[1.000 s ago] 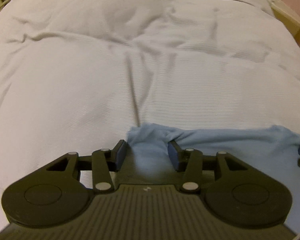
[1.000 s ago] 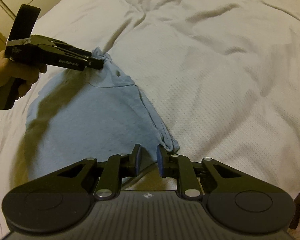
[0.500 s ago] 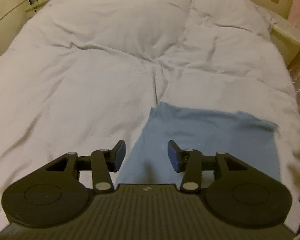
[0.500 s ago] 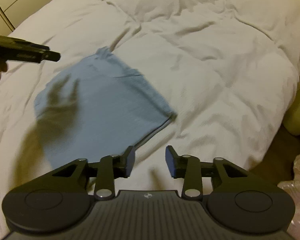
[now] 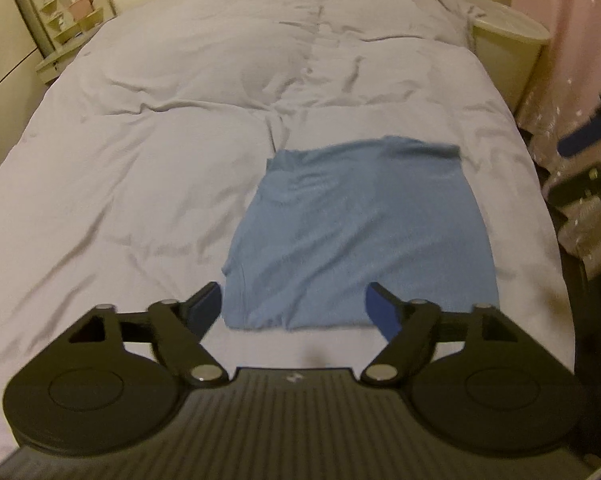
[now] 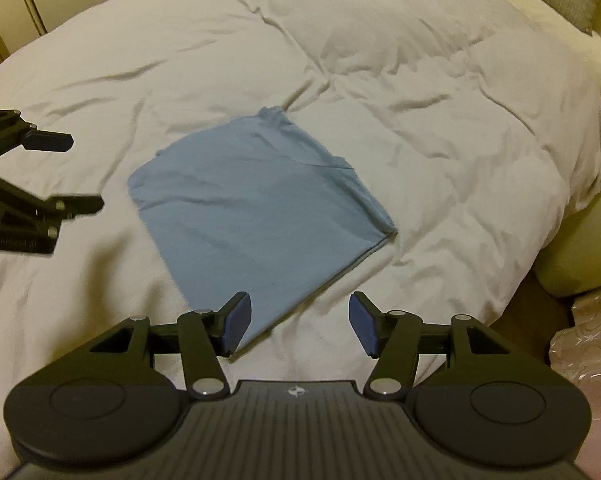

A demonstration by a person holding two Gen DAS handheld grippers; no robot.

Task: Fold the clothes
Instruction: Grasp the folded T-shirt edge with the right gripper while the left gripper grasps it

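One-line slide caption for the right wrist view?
Both grippers, right and left, open above a folded blue garment lying flat on the white duvet.

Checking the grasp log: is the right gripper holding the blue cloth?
No: the right gripper is open and empty, above the blue cloth lying flat on the bed.

A folded garment is laid flat on the duvet of a bed, towards the bed's right side in the left wrist view. The left hand-held gripper is held above the garment's near edge, apart from it. The right hand-held gripper is held over the garment's near corner, also clear of it. A round bin is placed beside the bed, to the right of its far end. A shelf unit is set at the far left.
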